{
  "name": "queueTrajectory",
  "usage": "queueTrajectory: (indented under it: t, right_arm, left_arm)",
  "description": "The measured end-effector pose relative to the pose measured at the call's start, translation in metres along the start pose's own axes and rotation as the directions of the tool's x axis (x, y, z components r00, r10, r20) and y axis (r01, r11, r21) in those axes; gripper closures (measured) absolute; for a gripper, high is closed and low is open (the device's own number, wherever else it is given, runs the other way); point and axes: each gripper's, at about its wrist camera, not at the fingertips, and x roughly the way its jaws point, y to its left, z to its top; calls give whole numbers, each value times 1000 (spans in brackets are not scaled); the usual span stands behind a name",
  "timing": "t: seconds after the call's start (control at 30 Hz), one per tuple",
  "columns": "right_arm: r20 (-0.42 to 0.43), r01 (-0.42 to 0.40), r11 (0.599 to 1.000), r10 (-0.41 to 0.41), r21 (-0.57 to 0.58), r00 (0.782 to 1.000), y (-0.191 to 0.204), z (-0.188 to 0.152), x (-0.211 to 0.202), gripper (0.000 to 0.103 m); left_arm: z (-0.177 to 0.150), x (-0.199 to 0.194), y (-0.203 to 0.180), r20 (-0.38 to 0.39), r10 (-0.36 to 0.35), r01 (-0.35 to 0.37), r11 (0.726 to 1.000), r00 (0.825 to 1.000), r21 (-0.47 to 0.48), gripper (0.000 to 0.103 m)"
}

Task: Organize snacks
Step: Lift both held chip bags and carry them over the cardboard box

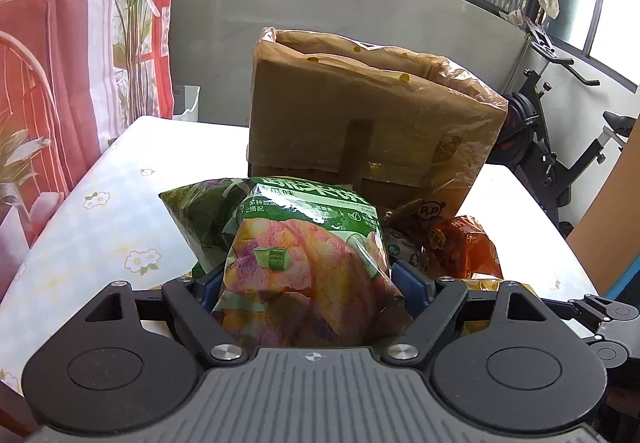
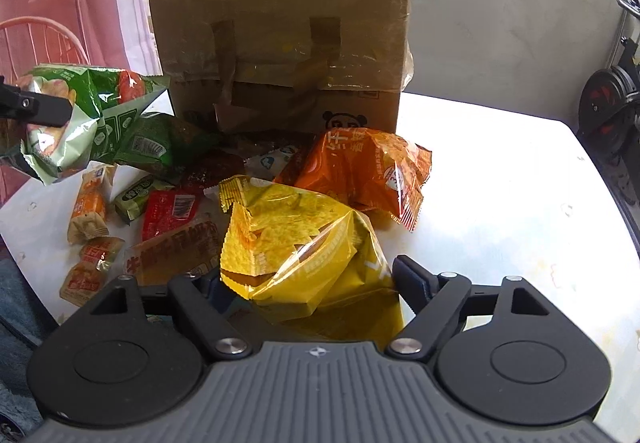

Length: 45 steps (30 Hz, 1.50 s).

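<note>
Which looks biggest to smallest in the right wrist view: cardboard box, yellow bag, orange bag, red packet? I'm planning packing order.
1. cardboard box
2. yellow bag, though it sits nearest the camera between the right gripper fingers, so its lead over the next is unsure
3. orange bag
4. red packet

Left wrist view: green snack bag (image 1: 304, 263) fills centre, blocks most of pile behind; orange packet (image 1: 464, 243) only peeks out at right. Box (image 1: 360, 115) interior not visible, base hidden behind bags.

Right wrist view: yellow bag (image 2: 304, 251) lower end tucked under gripper body, left fingertip buried behind it. Small wrappers (image 2: 92, 243) at lower left, print too tiny to read. Exercise bike (image 2: 608, 99) chopped by right edge.
</note>
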Motion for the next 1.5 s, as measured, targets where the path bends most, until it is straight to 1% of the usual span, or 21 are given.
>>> queueTrajectory:
  t: [0.07, 0.17, 0.27, 0.33, 0.43, 0.47, 0.5, 0.57, 0.6, 0.63, 0.77, 0.87, 1.03, 1.13, 1.23, 1.37, 1.47, 1.5]
  right_arm:
    - [19, -13, 1000, 12, 12, 1000, -1, -1, -10, 22]
    - [62, -7, 1000, 7, 9, 998, -1, 3, -24, 24]
    - [99, 5, 1000, -7, 24, 995, -2, 7, -31, 27]
    - [111, -4, 1000, 1, 29, 994, -2, 9, -34, 28]
    - [104, 2, 1000, -1, -14, 995, 5, 9, -28, 28]
    - [101, -6, 1000, 8, -17, 995, 6, 9, -25, 26]
    - [80, -10, 1000, 12, -18, 997, 7, 8, -20, 23]
    - [19, 31, 998, -30, -62, 999, 14, 6, -8, 23]
    - [7, 48, 995, -48, -89, 999, 17, 3, -4, 23]
    - [3, 57, 992, -57, -110, 998, 19, 0, -1, 23]
    - [-26, 58, 991, -62, -118, 998, 17, -6, 10, 23]
    - [-46, 66, 987, -73, -143, 996, 18, -9, 18, 20]
    - [-76, 119, 964, -141, -240, 987, 28, -15, 26, 18]
    - [-76, 141, 949, -169, -281, 983, 34, -20, 33, 16]
    - [-70, 148, 948, -175, -282, 982, 32, -22, 34, 17]
    - [-66, 145, 961, -165, -236, 984, 26, -20, 33, 18]
    - [-64, 146, 965, -163, -219, 985, 23, -20, 32, 17]
    - [-64, 139, 967, -156, -214, 986, 23, -20, 32, 16]
  left_arm:
    - [-1, -2, 1, 11, -1, 1, 1000, 1000, 1, 19]
    - [-3, -7, 2, 23, -8, 8, 1000, 1000, 11, 19]
    - [-5, -10, 1, 26, -14, 13, 1000, 1000, 18, 19]
    - [-6, -11, 1, 29, -16, 15, 1000, 999, 19, 19]
    - [-6, -12, 2, 31, -17, 17, 1000, 999, 13, 19]
    - [-7, -12, 2, 31, -18, 17, 1000, 999, 12, 19]
    - [-7, -12, 3, 30, -18, 18, 1000, 999, 12, 19]
    - [-7, -12, 4, 28, -17, 17, 1000, 999, 9, 19]
    - [-7, -12, 4, 28, -17, 17, 1000, 999, 6, 19]
    - [-7, -12, 5, 28, -16, 16, 1000, 999, 5, 19]
    - [-7, -10, 6, 16, -12, 12, 1000, 1000, -2, 19]
    - [-7, -9, 5, 11, -13, 13, 1000, 1000, 3, 19]
    - [-7, -6, 6, 4, -13, 13, 1000, 1000, 3, 19]
    - [-7, -5, 8, -3, -9, 9, 1000, 1000, 2, 19]
    - [-7, -5, 7, -5, -2, 2, 1000, 1000, 1, 19]
    - [-7, -5, 6, -4, 6, -6, 1000, 1000, 0, 19]
    - [-8, -5, 6, 0, 15, -15, 1000, 1000, 3, 18]
    - [-8, -6, 6, 2, 17, -17, 1000, 1000, 4, 18]
